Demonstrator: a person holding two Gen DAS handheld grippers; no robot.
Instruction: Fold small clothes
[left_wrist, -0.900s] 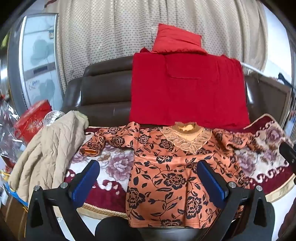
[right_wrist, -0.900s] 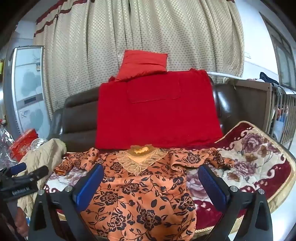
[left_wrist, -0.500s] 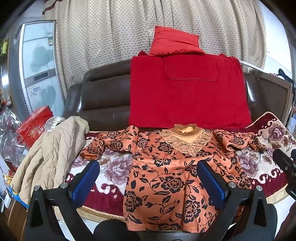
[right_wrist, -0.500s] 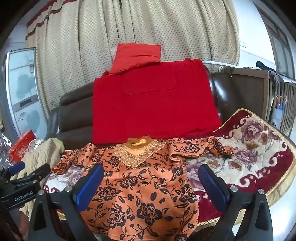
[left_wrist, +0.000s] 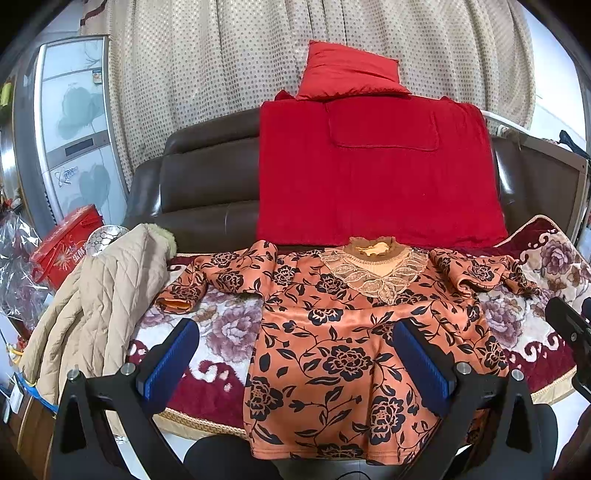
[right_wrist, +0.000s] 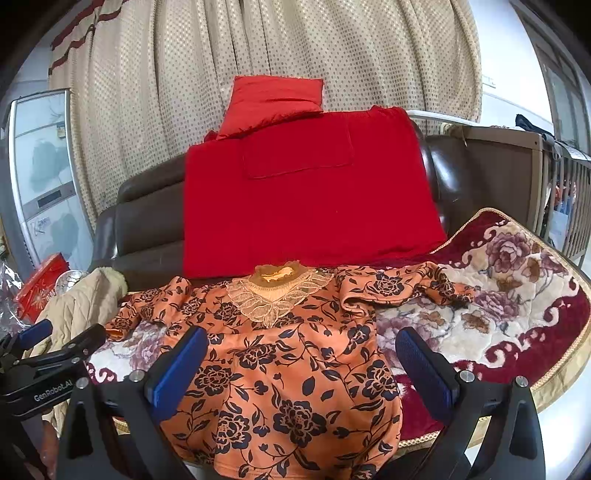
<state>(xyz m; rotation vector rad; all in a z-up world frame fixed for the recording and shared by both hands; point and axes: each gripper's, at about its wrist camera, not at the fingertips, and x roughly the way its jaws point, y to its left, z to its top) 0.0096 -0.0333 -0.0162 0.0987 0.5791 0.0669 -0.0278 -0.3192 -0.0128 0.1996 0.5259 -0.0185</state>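
Orange long-sleeved top with black flower print and a lace collar (left_wrist: 354, 332) lies front-up, spread flat on the floral red-and-cream quilted cover (left_wrist: 229, 325) of the sofa seat. Long axis runs collar-to-hem, straight away from both cameras: collar far, against the backrest; hem near, draped over the seat's front edge.

Left gripper (left_wrist: 295, 365): jaws wide apart, blue pads bare, holding nothing. It hangs in front of the hem, apart from the cloth, aimed at the body's left half. Right gripper (right_wrist: 306, 365): also wide open and empty, facing the hem and the body's right half.

Sleeves: left sleeve (left_wrist: 207, 280) bends outward with its cuff toward the jacket; right sleeve (right_wrist: 402, 286) lies crumpled out across the cover. Judgement: each arm is nearer its own side's sleeve, so a sleeve-in fold looks like the first step; no fold made yet.

Surroundings: beige quilted jacket (left_wrist: 99, 306) heaped at the left, near the left cuff but not touching as far as visible; could snag a wide left reach. Red blanket (left_wrist: 376, 177) drapes the brown leather backrest, red cushion (left_wrist: 351, 74) on top, just behind the collar. Nothing lies on the top itself
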